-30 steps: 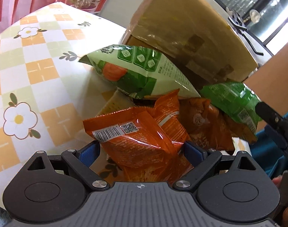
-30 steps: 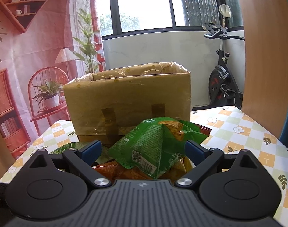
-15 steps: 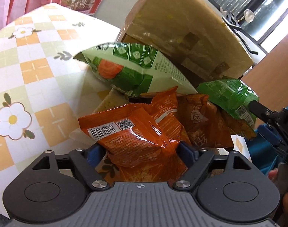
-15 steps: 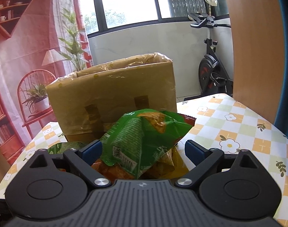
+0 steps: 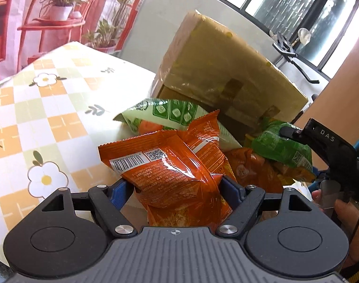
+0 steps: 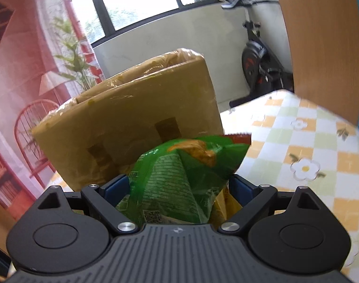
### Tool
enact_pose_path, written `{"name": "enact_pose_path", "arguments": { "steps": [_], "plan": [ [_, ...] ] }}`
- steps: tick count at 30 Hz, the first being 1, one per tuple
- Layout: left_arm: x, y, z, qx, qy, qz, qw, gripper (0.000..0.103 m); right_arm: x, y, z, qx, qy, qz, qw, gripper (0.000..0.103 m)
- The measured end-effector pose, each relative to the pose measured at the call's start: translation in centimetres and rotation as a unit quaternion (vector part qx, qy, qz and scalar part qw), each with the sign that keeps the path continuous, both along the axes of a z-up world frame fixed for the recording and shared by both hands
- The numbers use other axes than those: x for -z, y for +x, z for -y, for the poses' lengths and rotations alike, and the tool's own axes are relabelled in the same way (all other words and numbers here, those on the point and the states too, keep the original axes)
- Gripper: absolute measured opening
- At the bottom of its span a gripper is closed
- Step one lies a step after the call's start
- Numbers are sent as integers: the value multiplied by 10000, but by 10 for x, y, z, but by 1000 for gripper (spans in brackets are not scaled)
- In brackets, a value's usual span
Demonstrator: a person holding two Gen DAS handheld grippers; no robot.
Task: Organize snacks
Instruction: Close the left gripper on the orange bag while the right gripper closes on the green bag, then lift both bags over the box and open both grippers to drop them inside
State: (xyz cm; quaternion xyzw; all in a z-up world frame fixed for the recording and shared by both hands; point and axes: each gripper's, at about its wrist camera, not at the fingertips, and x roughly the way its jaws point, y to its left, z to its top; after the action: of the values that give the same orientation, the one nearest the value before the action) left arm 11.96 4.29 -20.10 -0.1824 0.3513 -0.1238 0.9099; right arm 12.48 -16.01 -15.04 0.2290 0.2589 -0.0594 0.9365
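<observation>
My left gripper is shut on an orange snack bag with a barcode and holds it above the table. My right gripper is shut on a green snack bag and holds it up in front of the cardboard box. In the left wrist view the right gripper shows at the right with that green bag. A pale green bag and more orange bags lie against the box.
The table has a checked flower cloth. The box stands at its far side, open at the top. An exercise bike stands beyond the table. A wooden panel is at the right.
Both grippers closed on their bags and lifted them. The left gripper rose and tilted up with the orange bag. The right gripper rose and swung left toward the box.
</observation>
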Motion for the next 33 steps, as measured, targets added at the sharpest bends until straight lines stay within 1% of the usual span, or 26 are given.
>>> {"name": "enact_pose_path", "arguments": {
  "steps": [2, 3, 4, 5, 6, 8, 13, 20, 28, 33],
  "plan": [
    [-2, -3, -3, -36, -4, 26, 10000, 82, 3, 1, 3, 30, 195, -4, 9998, 93],
    [-3, -3, -4, -53, -3, 39, 10000, 82, 4, 1, 3, 53, 236, 27, 9997, 90],
    [-4, -4, -5, -68, -2, 56, 10000, 82, 4, -1, 3, 58, 246, 76, 9997, 86],
    [-5, -4, -6, -80, 0, 75, 9999, 82, 4, -4, 3, 16, 267, 158, 9995, 73],
    [-5, -5, -6, -91, 6, 95, 9999, 82, 4, -7, 2, -7, 289, 222, 9993, 69],
    [-7, -7, -7, -110, -1, 150, 9998, 82, 3, -13, 0, 28, 229, 296, 9993, 65],
    [-14, -11, -9, -159, 11, 281, 9995, 82, 0, -32, 1, 2, 336, 543, 9980, 63],
    [-21, -18, -13, -304, 9, 443, 9986, 82, -9, -56, -8, -86, 240, 815, 9963, 62],
    [-31, -27, -15, -422, 145, 748, 9962, 82, -19, -67, -16, -199, 135, 996, 9947, 61],
    [-43, -22, -18, -454, 225, 954, 9941, 82, -29, -67, -17, -285, 116, 1138, 9930, 60]
  ]
}}
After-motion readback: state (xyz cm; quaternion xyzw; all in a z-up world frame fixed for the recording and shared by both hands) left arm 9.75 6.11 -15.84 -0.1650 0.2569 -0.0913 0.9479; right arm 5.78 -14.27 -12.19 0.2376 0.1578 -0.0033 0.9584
